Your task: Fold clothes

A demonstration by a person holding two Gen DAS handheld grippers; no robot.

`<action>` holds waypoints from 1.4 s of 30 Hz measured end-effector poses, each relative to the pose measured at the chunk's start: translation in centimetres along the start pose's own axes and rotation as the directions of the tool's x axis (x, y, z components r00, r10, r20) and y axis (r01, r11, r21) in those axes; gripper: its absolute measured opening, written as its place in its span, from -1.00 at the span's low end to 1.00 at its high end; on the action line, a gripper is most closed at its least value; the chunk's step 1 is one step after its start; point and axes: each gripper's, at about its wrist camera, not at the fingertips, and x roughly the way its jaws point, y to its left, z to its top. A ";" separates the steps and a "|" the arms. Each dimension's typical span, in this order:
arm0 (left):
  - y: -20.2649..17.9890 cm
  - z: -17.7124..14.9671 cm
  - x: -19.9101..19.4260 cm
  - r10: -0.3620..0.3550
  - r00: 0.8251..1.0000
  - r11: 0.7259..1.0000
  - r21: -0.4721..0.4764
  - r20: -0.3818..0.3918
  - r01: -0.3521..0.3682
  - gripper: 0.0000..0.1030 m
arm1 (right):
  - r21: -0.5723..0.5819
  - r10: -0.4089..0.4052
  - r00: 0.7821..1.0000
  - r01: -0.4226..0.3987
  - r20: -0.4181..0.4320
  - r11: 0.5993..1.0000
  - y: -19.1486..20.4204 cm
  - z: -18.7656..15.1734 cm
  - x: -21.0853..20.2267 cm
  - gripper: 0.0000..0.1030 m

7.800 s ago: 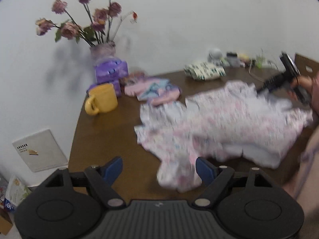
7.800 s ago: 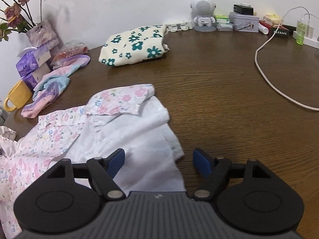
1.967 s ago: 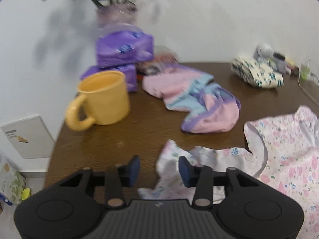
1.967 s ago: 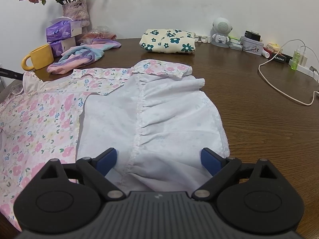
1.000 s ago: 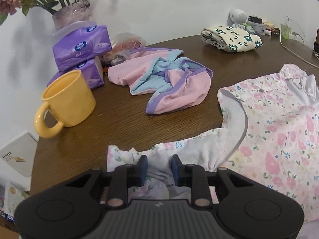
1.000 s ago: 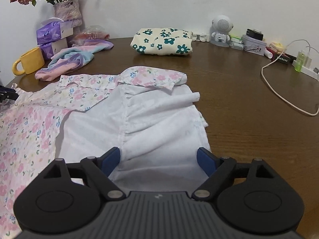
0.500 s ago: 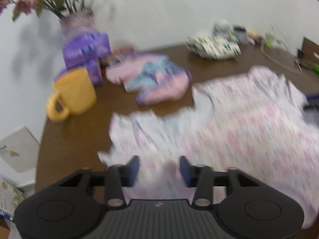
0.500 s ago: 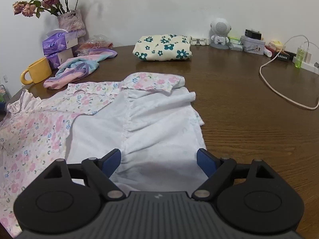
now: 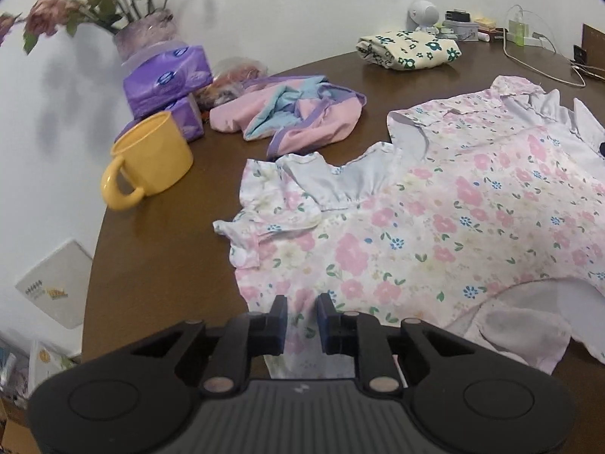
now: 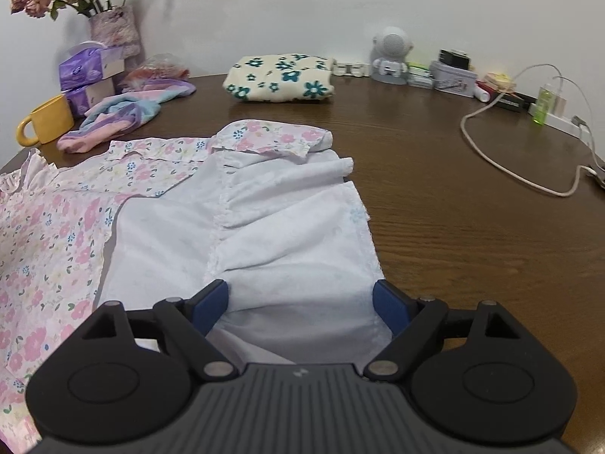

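A pink floral dress (image 9: 453,219) lies spread on the brown table (image 9: 159,249), its short sleeve flat toward the yellow mug. My left gripper (image 9: 302,319) is at the dress's near edge. The jaws stand narrow and are opening slightly, and the floral fabric still fills the gap between the blue pads. In the right wrist view the dress's white inner side (image 10: 283,227) is turned up beside the floral part (image 10: 56,219). My right gripper (image 10: 300,302) hovers wide open over that white cloth near its hem, gripping nothing.
A yellow mug (image 9: 149,159), purple tissue packs (image 9: 166,72) and a flower vase (image 9: 145,34) stand at the far left. A pink-and-blue garment (image 9: 295,117) and a folded cream floral cloth (image 10: 281,77) lie behind the dress. A white cable (image 10: 510,166), a small speaker figure (image 10: 389,56) and boxes are at the right.
My left gripper has left the sleeve, drawn back to the dress's near edge, widened on the way and narrowed again on the fabric. The sleeve now lies flat. The right gripper stays open.
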 end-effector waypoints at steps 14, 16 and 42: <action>-0.7 -0.2 -7.2 0.036 0.971 0.998 -0.052 0.236 -0.025 0.77 | 0.114 0.129 0.986 -0.141 0.109 0.983 -2.8 -0.9 -6.5 0.87; -1.6 -0.5 -9.0 0.037 0.958 0.997 -0.071 0.285 -0.017 0.87 | 0.100 0.140 0.982 -0.153 0.124 0.983 -2.4 -1.2 -7.9 0.97; -19.5 -3.9 -11.9 -0.329 0.918 0.889 0.399 0.221 0.223 0.43 | -0.396 0.187 0.982 -0.173 -0.006 0.902 2.6 -8.5 -15.8 0.54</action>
